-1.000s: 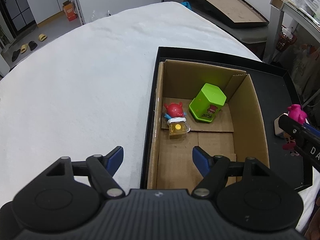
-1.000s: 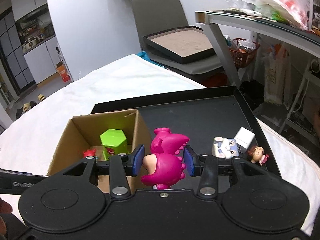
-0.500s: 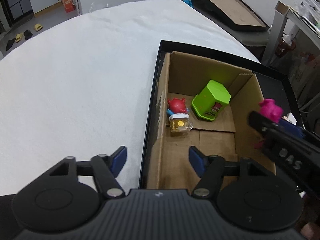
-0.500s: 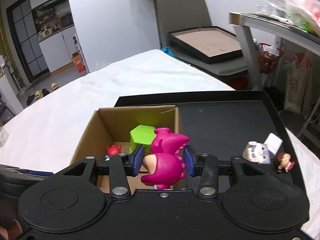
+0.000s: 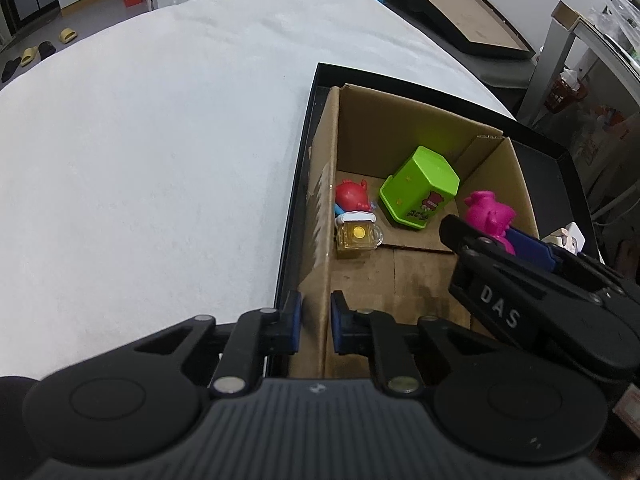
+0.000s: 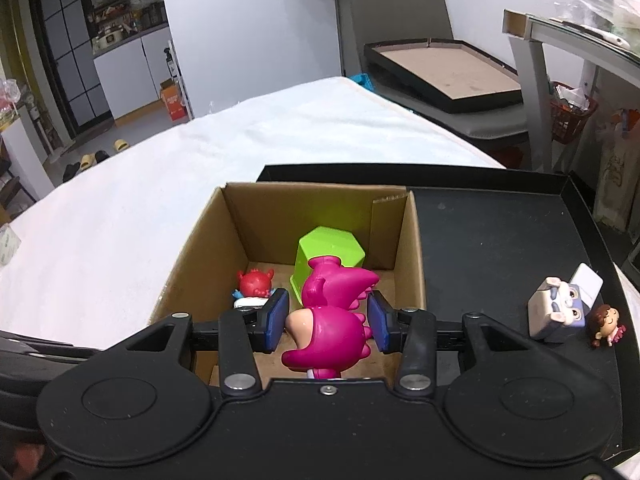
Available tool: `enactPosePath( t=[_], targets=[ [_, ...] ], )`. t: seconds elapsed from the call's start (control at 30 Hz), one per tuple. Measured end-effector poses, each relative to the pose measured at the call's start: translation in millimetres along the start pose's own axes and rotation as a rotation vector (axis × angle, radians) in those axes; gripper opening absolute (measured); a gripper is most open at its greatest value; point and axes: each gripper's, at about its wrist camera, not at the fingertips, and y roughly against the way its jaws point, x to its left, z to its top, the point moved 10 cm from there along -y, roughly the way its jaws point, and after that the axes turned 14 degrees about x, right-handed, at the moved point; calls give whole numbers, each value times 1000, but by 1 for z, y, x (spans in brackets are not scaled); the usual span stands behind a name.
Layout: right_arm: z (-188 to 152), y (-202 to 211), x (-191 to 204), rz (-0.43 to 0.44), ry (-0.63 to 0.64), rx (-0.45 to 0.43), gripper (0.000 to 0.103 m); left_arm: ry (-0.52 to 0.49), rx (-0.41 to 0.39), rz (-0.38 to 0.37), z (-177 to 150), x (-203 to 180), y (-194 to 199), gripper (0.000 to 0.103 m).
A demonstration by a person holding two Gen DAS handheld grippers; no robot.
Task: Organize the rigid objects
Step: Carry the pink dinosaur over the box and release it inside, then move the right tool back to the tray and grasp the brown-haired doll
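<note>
An open cardboard box (image 5: 400, 128) (image 6: 312, 208) stands in a black tray (image 5: 440, 94) (image 6: 488, 220). Inside it lie a green hexagonal container (image 5: 420, 192) (image 6: 330, 248), a red figure (image 5: 352, 196) (image 6: 254, 282) and a yellow mug-shaped toy (image 5: 358, 236). My left gripper (image 5: 314, 320) is shut on the box's near left wall, one blue pad on each side. My right gripper (image 6: 328, 320) (image 5: 492, 236) is shut on a pink toy figure (image 6: 328, 332) (image 5: 488, 216) and holds it above the box's right half.
On the tray right of the box sit a grey-white block toy (image 6: 556, 312), a white card (image 6: 588, 284) and a small doll (image 6: 606, 322). White cloth (image 5: 160, 140) covers the table. A second black tray (image 6: 448, 72) rests on a chair behind.
My left gripper dropped a little and closed onto the box's left wall. My right gripper carried the pink figure from over the tray to over the box.
</note>
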Motion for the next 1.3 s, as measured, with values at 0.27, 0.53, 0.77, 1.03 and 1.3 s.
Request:
enactPosePath(
  t=[0.27, 0.53, 0.77, 1.03, 1.3],
  targets=[
    [3, -6, 7, 5, 26, -9, 45, -5, 17, 2, 3, 0, -2, 14],
    [0, -2, 5, 34, 2, -2, 45, -20, 15, 25, 2, -6, 1, 18],
    [7, 19, -2, 41, -15, -44, 45, -52, 16, 58, 1, -14, 9, 28],
    [18, 37, -25, 52, -31, -52, 45, -62, -21, 78, 4, -22, 23, 57],
    [31, 51, -69, -19, -33, -68, 54, -78, -44, 95, 8, -34, 32, 70]
  ],
)
